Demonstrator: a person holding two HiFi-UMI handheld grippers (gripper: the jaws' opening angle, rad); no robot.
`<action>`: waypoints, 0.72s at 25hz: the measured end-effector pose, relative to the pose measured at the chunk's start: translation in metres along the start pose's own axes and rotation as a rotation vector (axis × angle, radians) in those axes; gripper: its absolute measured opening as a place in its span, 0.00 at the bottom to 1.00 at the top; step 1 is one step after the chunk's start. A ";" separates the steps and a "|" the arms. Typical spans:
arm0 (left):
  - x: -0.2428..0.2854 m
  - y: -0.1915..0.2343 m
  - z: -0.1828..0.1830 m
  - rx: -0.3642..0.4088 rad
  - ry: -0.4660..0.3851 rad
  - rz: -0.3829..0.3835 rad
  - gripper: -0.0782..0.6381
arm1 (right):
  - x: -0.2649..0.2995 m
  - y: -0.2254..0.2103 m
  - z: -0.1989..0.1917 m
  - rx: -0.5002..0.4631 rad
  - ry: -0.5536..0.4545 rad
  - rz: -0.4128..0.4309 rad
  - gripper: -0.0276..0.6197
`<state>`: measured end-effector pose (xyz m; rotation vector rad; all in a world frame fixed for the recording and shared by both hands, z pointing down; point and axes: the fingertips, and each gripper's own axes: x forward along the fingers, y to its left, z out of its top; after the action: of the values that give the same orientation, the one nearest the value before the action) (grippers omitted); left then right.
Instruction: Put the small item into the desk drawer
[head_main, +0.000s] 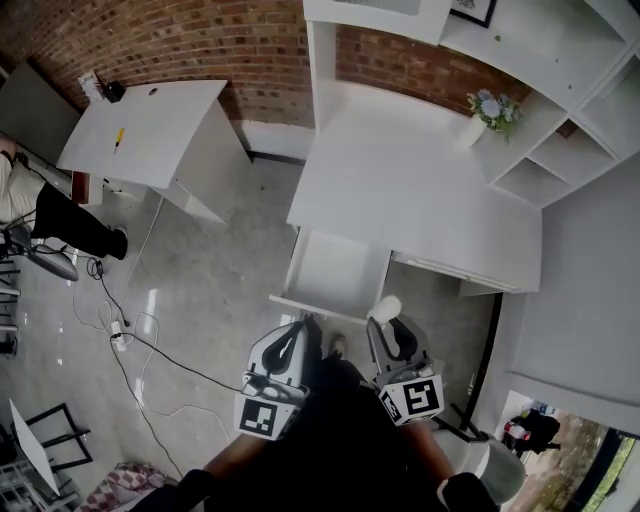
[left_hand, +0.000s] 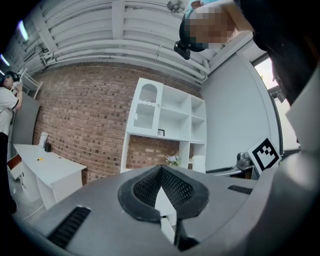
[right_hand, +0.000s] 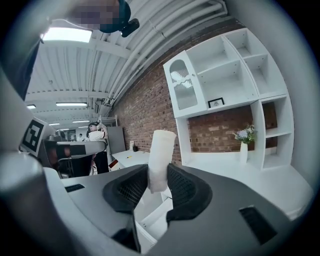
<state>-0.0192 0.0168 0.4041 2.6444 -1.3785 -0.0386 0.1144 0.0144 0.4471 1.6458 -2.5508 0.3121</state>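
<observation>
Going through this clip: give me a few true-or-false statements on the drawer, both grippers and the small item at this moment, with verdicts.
1. The desk drawer is open. True.
2. The right gripper grips a white roll. True.
3. The left gripper also grips something. False: its jaws are together with nothing between them.
4. The roll lies inside the drawer. False: it is held in the right gripper, outside the drawer.
5. The vase of flowers stands on the floor. False: it stands on the desk.
</observation>
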 end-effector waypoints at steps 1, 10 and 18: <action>0.005 0.004 0.000 -0.003 -0.001 0.000 0.14 | 0.006 -0.002 0.000 -0.002 0.004 -0.002 0.26; 0.052 0.036 0.004 -0.012 0.009 -0.020 0.14 | 0.064 -0.023 -0.011 0.012 0.054 0.001 0.26; 0.078 0.067 -0.004 -0.033 0.038 -0.017 0.14 | 0.117 -0.035 -0.037 0.008 0.141 0.010 0.26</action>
<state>-0.0280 -0.0842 0.4219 2.6158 -1.3324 -0.0136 0.0964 -0.0952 0.5093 1.5549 -2.4576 0.4239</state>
